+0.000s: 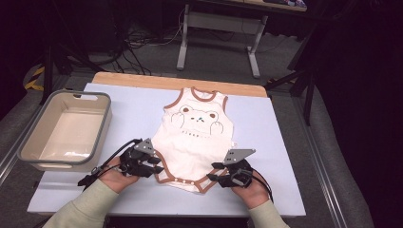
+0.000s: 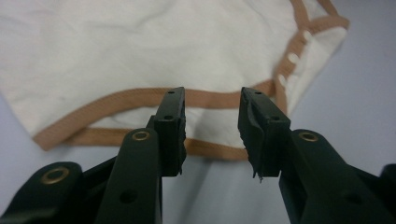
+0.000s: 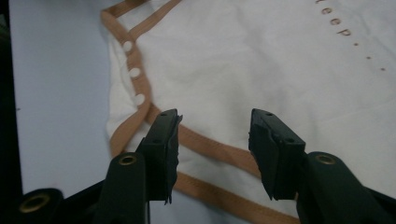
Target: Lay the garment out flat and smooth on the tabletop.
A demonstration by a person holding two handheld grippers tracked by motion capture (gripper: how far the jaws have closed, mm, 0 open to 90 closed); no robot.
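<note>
Underneath, pale blue tabletop (image 1: 266, 142), dark room.

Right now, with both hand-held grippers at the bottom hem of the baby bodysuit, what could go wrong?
1. The left hand-held gripper has its jaws open over the brown leg trim of the bodysuit; it may pinch one layer only, so the garment could fold unevenly.
2. The right hand-held gripper sits close to the snap buttons; closing on one could let the cloth slip.
3. Uneven pulls may wrinkle the cloth on the table.
</note>
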